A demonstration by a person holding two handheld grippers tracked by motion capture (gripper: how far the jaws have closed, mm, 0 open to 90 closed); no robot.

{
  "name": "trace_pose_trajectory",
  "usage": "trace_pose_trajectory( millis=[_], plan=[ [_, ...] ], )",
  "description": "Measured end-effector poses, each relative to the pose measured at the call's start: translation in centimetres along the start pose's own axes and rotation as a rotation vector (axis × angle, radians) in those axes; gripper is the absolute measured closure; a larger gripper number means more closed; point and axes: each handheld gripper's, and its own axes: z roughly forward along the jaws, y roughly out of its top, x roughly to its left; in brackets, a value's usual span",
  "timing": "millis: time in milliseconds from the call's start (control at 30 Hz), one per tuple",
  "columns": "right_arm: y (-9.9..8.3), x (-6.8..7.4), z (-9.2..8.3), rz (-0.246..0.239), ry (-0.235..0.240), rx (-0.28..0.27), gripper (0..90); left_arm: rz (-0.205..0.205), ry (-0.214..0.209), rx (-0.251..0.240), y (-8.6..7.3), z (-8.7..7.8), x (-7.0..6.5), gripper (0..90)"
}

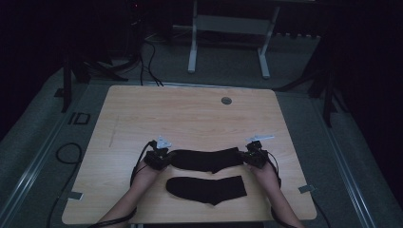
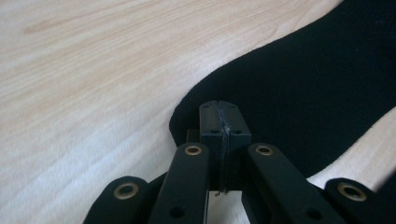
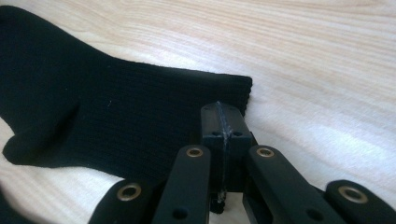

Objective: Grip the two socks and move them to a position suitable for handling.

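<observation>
The far sock lies flat on the surface, just beyond the near sock. Each hand-held gripper — left at the toe, right at the cuff — is clamped shut on it. Light, limp, likely to sag — the ends are the best hold.

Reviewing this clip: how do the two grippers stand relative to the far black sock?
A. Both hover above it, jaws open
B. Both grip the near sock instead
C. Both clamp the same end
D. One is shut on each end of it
D: the left gripper is closed on one end of the far sock and the right gripper on the other; the near sock lies free.
</observation>
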Motion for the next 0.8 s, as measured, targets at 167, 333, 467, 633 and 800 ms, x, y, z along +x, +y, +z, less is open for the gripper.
trace_pose_trajectory(
  millis=[167,333,467,633,800],
  plan=[
    [-0.1,0.5,0.0,-0.012,-0.007,0.005,89.8,0.0,-0.004,0.005,0.0,-0.1,0.1,89.5],
    [0.2,0.5,0.1,-0.009,0.008,0.01,86.7,-0.004,-0.017,0.008,0.1,-0.1,0.2,84.2],
    [0.6,1.0,-0.4,-0.014,0.029,-0.001,80.5,-0.016,-0.05,-0.016,0.0,-0.5,0.1,65.3],
    [1.0,1.5,-1.5,-0.035,0.043,-0.014,74.7,0.003,-0.058,-0.035,0.0,-1.9,-0.3,55.3],
    [0.6,1.8,-2.6,-0.071,0.079,0.008,59.5,0.004,-0.075,-0.054,-0.4,-4.1,-0.5,51.1]
  ],
)
